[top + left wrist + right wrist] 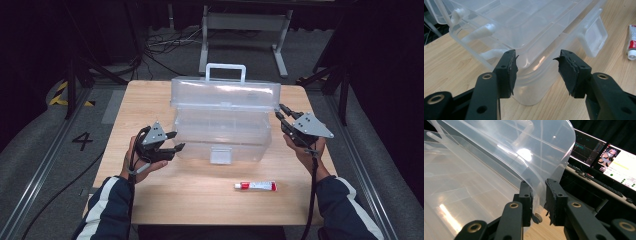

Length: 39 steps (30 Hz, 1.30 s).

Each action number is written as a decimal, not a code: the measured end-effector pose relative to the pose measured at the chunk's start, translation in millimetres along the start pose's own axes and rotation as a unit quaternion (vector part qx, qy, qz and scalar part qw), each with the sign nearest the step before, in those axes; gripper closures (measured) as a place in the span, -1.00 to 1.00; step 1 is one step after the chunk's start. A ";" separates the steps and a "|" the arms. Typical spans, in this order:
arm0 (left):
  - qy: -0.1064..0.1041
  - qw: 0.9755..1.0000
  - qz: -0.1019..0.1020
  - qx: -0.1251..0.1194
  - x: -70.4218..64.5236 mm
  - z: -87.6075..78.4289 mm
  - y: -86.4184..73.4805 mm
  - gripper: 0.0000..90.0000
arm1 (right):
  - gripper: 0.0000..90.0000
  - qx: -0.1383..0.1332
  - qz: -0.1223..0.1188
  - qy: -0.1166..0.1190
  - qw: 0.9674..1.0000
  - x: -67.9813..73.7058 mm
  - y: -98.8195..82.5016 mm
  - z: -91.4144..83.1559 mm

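A clear plastic toolbox (pixel 222 135) stands in the middle of the wooden table (pixel 150 200). Its lid (pixel 225 92), with a white handle (pixel 226 67), is raised. My left gripper (pixel 176 141) is at the box's front left corner. In the left gripper view that gripper (pixel 536 62) is open, with the box's corner (pixel 534 75) between the pads but clear of them. My right gripper (pixel 279 111) is at the lid's right end. In the right gripper view it (pixel 539 187) is shut on the thin edge of the lid (pixel 524 152).
A small white and red tube (pixel 255 186) lies on the table in front of the box, and the left gripper view has it (pixel 631 40) at the right edge. The box's front latch (pixel 220 155) hangs open. Lit monitors (pixel 619 167) stand beyond the table. A metal stand (pixel 245 30) is behind.
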<state>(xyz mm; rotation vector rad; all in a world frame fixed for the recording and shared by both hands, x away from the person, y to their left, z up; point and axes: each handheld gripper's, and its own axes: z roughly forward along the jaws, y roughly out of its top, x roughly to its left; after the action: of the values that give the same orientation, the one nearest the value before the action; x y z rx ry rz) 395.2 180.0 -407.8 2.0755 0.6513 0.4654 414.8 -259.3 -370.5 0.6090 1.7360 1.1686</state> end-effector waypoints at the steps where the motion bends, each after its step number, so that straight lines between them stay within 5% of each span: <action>1: 0.000 1.000 0.001 0.000 0.1 0.1 0.1 0.08 | 0.69 0.001 0.001 0.000 1.000 -0.8 1.0 0.3; 16: 0.005 1.000 -0.003 -0.003 -0.8 -0.1 0.3 0.02 | 0.73 0.005 0.010 -0.021 1.000 -5.8 13.5 8.9; 39: -0.025 0.999 0.016 0.024 -8.2 17.5 5.1 0.08 | 0.76 0.018 0.040 -0.019 0.999 -22.7 29.8 25.8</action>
<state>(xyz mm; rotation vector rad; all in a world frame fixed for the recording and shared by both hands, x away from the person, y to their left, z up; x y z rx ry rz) 399.7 161.4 -413.6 2.1379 0.6062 0.4178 445.2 -253.1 -337.3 0.7224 1.7174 1.1761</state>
